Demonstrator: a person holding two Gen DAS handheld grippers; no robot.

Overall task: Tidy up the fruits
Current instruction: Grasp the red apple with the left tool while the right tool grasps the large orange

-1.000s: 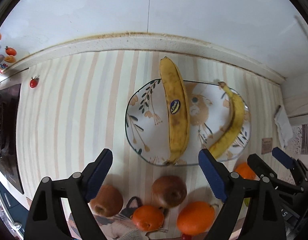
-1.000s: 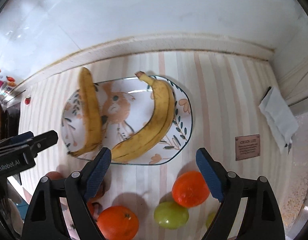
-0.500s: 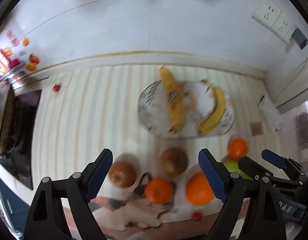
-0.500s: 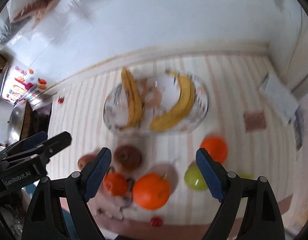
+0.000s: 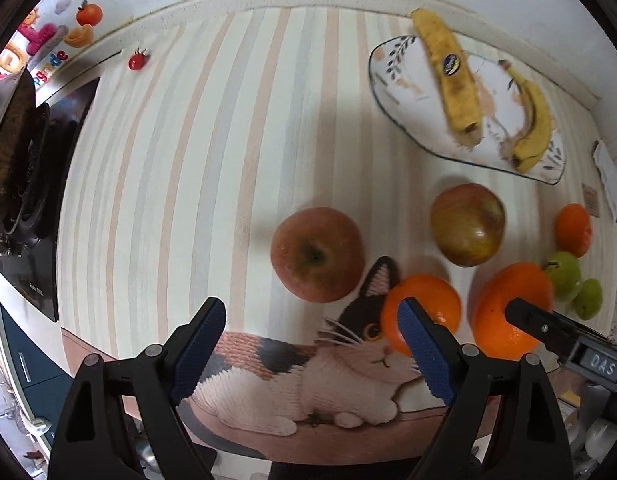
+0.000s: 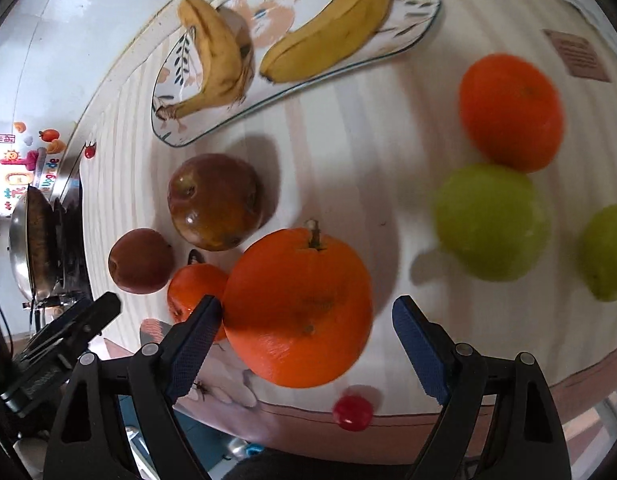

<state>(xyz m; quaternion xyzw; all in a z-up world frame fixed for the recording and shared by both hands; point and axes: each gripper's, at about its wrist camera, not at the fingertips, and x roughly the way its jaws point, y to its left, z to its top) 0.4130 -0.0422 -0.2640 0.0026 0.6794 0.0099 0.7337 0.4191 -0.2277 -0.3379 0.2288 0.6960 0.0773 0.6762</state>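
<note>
Hovering with jaws spread and empty, the left gripper (image 5: 312,344) is facing the red apple (image 5: 317,254) just ahead on the striped mat (image 5: 156,184), apparently lining up a pick. Straddling the large orange (image 6: 298,308) without pressing it, the right gripper (image 6: 306,344) is standing wide, probably preparing to grasp it, while bananas (image 6: 328,36) are lying on the plate (image 6: 422,10) beyond.

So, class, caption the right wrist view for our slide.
Open right gripper above a large stemmed orange; two yellow bananas on a floral oval plate.

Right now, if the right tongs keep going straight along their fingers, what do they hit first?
Most likely the large orange: it sits between the open right tongs, closer to one finger. Depth is unclear, so a pad could reach it before the tablecloth.
</note>
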